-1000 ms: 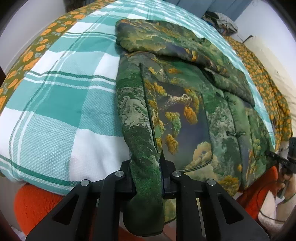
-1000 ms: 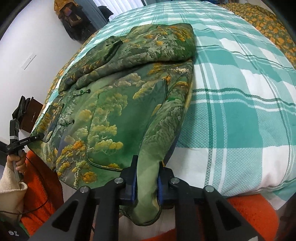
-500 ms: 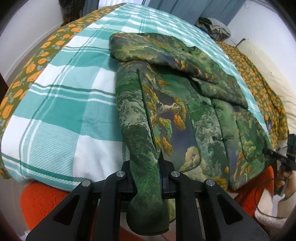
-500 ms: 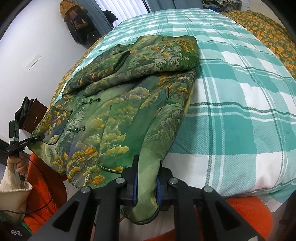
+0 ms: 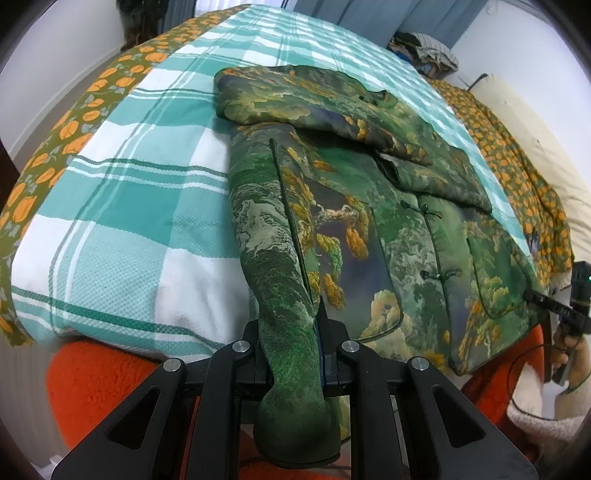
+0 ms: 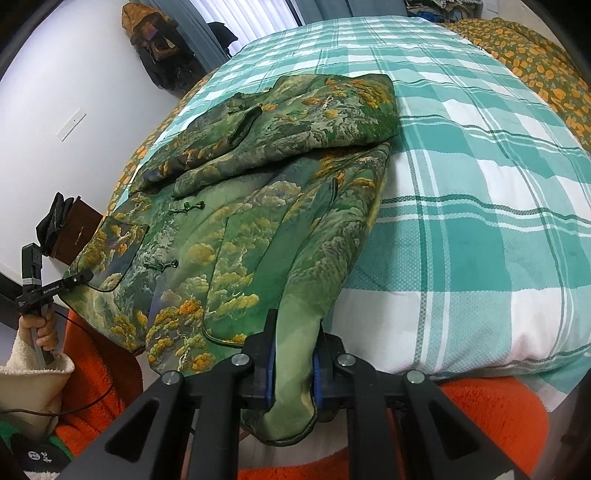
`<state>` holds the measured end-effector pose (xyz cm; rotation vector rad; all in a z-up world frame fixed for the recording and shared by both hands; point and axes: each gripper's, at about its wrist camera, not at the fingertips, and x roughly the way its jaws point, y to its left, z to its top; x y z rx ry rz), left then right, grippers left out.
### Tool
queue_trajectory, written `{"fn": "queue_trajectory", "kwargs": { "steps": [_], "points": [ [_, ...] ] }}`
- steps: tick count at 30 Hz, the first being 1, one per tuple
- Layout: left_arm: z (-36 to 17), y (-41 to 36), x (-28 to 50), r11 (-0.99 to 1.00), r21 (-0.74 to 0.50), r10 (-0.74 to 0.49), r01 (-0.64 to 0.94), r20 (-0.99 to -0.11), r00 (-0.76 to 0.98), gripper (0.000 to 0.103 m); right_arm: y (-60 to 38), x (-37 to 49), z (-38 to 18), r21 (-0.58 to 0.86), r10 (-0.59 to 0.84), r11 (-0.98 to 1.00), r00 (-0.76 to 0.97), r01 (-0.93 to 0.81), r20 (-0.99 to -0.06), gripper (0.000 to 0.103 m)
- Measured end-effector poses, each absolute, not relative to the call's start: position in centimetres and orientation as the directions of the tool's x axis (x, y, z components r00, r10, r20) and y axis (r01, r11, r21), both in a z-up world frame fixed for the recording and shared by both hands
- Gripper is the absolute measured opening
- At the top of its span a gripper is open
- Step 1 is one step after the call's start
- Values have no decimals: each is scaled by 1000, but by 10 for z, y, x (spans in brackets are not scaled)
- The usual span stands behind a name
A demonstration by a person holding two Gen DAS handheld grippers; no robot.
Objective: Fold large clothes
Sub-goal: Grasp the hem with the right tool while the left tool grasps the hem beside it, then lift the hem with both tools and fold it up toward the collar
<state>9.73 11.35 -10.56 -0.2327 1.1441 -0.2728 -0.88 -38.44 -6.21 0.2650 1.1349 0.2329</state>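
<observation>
A home bedroom: a bed (image 5: 122, 236) under a checked cover, curtains (image 6: 236, 16), clothes hanging on the wall (image 6: 159, 48).

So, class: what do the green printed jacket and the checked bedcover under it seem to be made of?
Jacket: looks like padded woven fabric with a slight sheen; thick, rounded folds, piped edges, knotted cord fastenings. The fibre cannot be told.
Checked bedcover: probably matte cotton weave; a dotted, waffle-like texture shows in the teal squares.

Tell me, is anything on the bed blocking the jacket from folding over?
Nothing visible. Both grippers, left and right, already clamp the jacket at its near corners, and only its own folded top lies ahead on the checked blanket.
</observation>
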Motion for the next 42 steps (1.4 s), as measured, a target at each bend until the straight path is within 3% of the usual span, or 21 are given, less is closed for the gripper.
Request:
{"fn": "queue_trajectory", "kwargs": {
  "steps": [16, 27, 35, 39, 42],
  "points": [
    [-102, 116, 95, 944, -307, -328, 117, -865, 380, 14, -380, -12, -60, 323, 319, 944, 398, -59, -860, 15],
    [-82, 119, 82, 946, -242, -305, 214, -887, 348, 14, -383, -15, -51, 364, 354, 930, 391, -51, -850, 14],
    [-43, 140, 47, 921, -280, -365, 271, -864, 347, 14, -398, -32, -13, 529, 506, 847, 396, -59, -766, 13],
    [-24, 146, 72, 893, -377, -449, 248, -793, 411, 14, -408, -5, -5, 601, 562, 797, 437, -61, -702, 13],
    [-20, 139, 114, 902, -361, -432, 237, -768, 473, 14, -413, 40, -7, 607, 558, 792, 487, -72, -671, 13]
  ]
}}
